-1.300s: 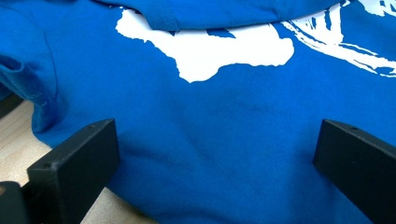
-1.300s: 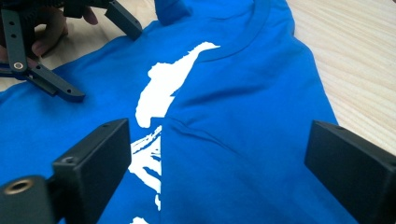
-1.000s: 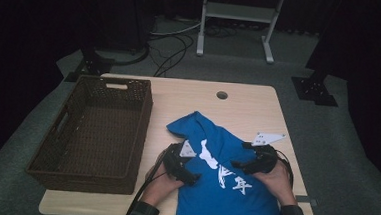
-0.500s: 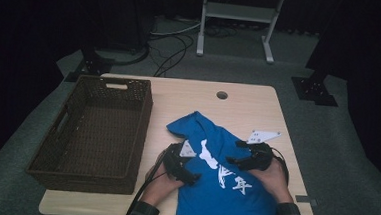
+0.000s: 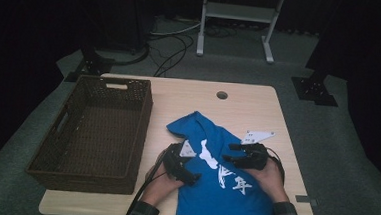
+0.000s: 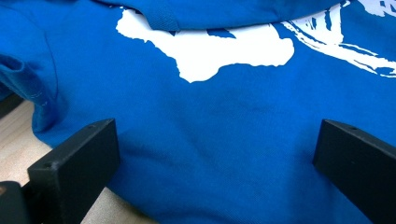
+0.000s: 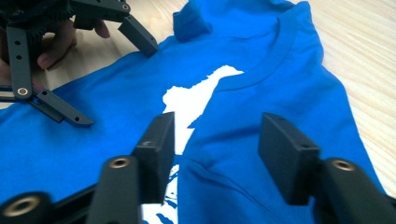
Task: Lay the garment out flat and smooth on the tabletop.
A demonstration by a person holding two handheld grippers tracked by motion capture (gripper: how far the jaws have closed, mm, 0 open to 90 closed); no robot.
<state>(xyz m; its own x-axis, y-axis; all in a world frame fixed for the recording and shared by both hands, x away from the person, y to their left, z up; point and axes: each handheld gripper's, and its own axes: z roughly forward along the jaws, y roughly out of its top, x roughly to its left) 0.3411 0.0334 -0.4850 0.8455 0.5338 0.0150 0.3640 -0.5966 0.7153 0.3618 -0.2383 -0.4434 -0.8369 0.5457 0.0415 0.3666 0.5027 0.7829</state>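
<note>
Since the earlier frames the right gripper (image 5: 235, 154) has drawn its jaws in from wide to about half their spread, and they have just been closing over a folded-over flap of the blue T-shirt (image 5: 224, 177); in the right gripper view the cloth lies between and under the pads without being pinched. The left gripper (image 5: 187, 163) has kept its place at the shirt's left side, jaws spread wide and resting on the fabric, nothing clamped. The T-shirt lies on the table (image 5: 259, 104) toward its near right corner, its hem over the near edge, its white print facing up. A brown wicker basket (image 5: 97, 127) stands along the left edge, just beside the shirt.
</note>
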